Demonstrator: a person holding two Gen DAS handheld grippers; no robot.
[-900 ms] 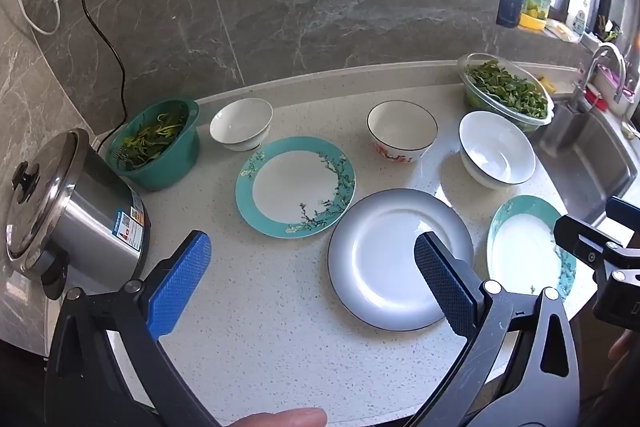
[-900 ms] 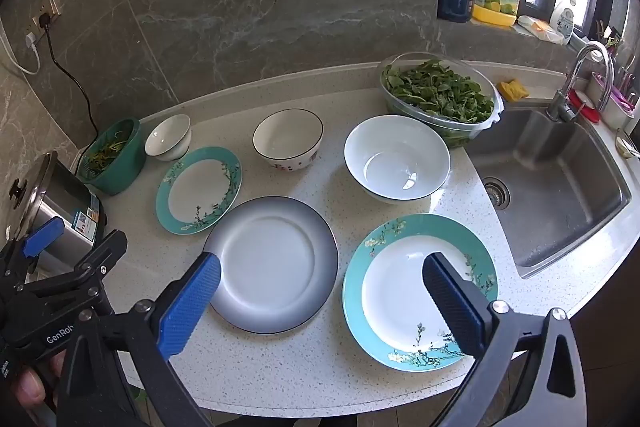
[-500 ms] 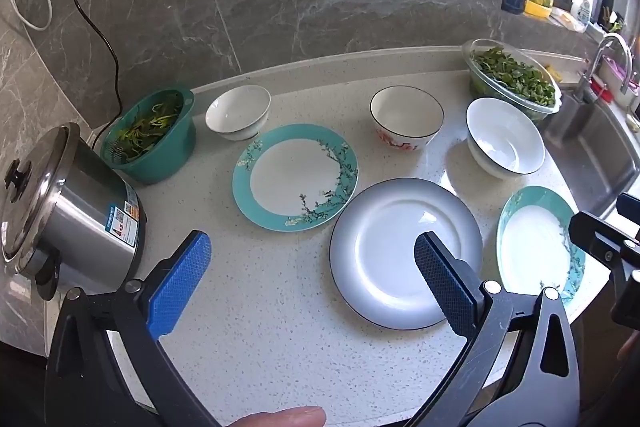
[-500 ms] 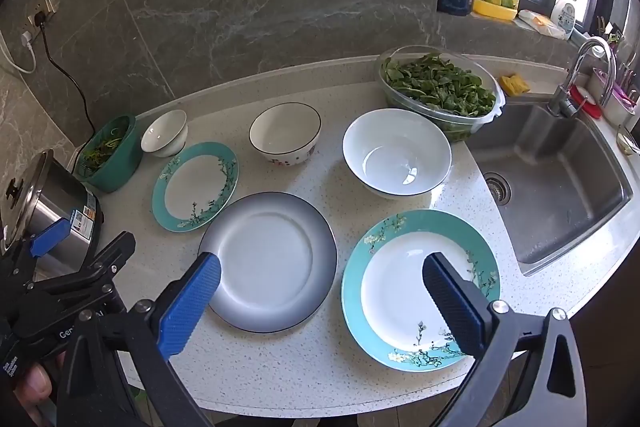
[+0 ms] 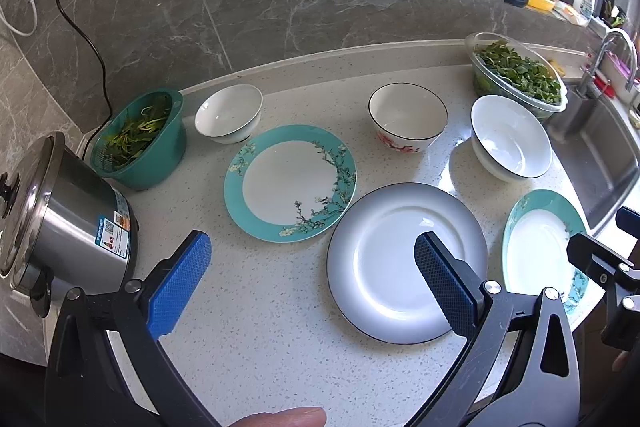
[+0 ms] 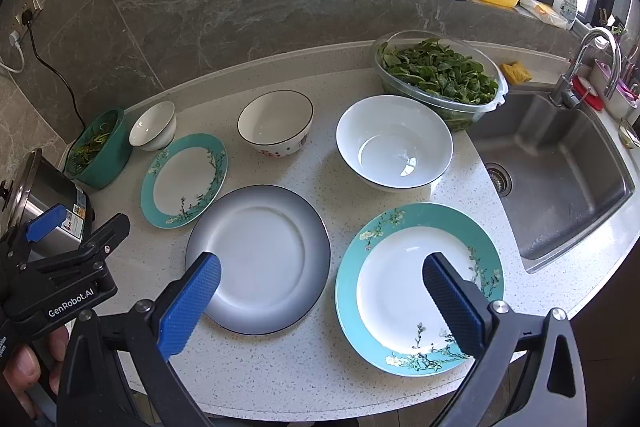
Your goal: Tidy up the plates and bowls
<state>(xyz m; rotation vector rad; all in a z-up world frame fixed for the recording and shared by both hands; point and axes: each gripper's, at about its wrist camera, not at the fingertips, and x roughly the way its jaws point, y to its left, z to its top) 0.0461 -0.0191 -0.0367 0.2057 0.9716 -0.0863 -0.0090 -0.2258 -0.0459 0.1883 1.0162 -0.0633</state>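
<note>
Left tool [image 5: 312, 281] nearer, agape, empty

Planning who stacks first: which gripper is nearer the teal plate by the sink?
Right. The right gripper hangs open just above the teal plate by the sink, one finger over it. The left gripper is open farther left, beyond the grey-rimmed plate.

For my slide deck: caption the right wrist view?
Open right tongs hover over grey plate and teal-rimmed plate, three empty bowls behind.
</note>
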